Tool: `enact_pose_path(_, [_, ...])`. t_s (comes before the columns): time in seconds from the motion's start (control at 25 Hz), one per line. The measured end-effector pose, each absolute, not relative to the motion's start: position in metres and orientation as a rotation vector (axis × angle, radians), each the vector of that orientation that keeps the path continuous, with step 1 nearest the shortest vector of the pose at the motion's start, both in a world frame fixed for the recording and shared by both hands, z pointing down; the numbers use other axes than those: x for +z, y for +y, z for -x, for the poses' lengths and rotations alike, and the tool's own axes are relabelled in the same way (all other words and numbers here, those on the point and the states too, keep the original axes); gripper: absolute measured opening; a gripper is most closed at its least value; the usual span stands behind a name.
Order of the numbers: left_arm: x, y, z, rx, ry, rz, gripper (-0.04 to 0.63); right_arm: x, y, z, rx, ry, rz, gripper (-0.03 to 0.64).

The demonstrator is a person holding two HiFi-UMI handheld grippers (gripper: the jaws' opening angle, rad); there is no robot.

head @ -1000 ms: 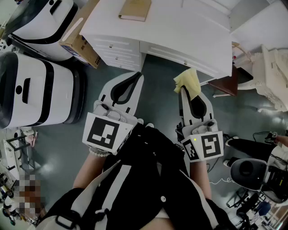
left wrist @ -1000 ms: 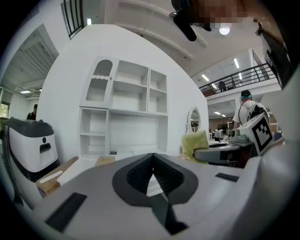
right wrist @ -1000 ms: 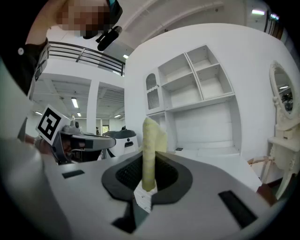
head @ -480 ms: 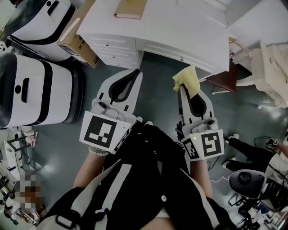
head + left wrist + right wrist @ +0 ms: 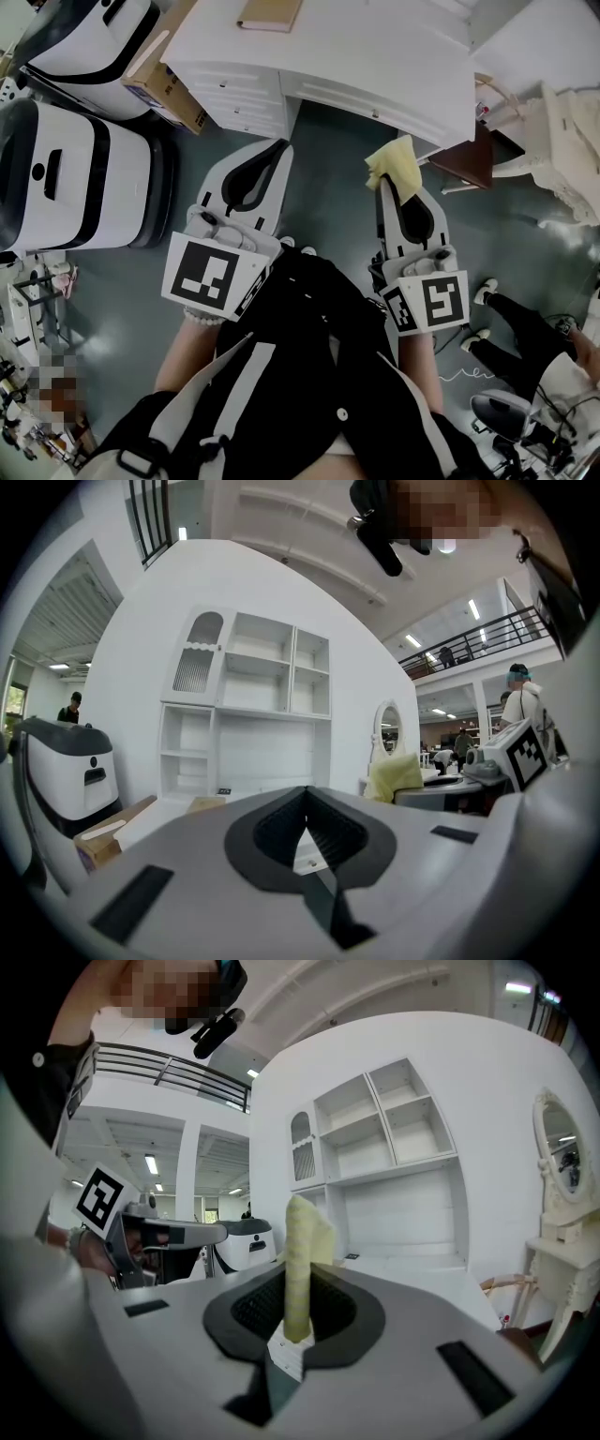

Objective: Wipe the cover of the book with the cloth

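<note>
A tan book [image 5: 269, 14] lies on the white desk [image 5: 375, 47] at the top of the head view, far from both grippers. My right gripper [image 5: 391, 180] is shut on a yellow cloth [image 5: 397, 169], which sticks up between its jaws in the right gripper view as a folded strip [image 5: 300, 1265]. My left gripper [image 5: 277, 150] is shut with nothing in it, its tips just short of the desk's drawer front. From the left gripper [image 5: 306, 794] view the cloth [image 5: 395, 777] shows to the right and the book [image 5: 206, 804] lies low on the desk.
Two large white and black machines [image 5: 75, 173] stand at the left, with a cardboard box [image 5: 159, 80] leaning by the desk. A dark stool [image 5: 464, 159] and an ornate white chair [image 5: 562, 141] are at the right. A person's legs [image 5: 520, 323] show at the lower right.
Both grippers have drifted slightly up toward the desk; the cloth stays clamped in the right one. The rolling chair and the legs at lower right have shifted in view.
</note>
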State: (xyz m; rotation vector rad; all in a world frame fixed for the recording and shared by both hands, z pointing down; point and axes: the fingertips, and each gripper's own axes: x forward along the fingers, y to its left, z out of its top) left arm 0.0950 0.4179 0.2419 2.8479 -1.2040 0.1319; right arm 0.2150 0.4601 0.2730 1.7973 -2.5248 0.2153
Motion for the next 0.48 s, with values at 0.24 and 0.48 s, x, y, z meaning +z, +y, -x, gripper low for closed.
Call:
enact_pose_path(0.24, [0.242,0.431,-0.090,0.126,-1.269,-2.825,0.000,0.277,0.472,-0.214,0.213,-2.551,-1.755,0.038])
enact_pose_path(0.48, [0.241,0.440,-0.077,0.135,-1.320,-2.807,0.000,0.279,0.470,-0.201,0.215,-2.597,-1.689,0.038])
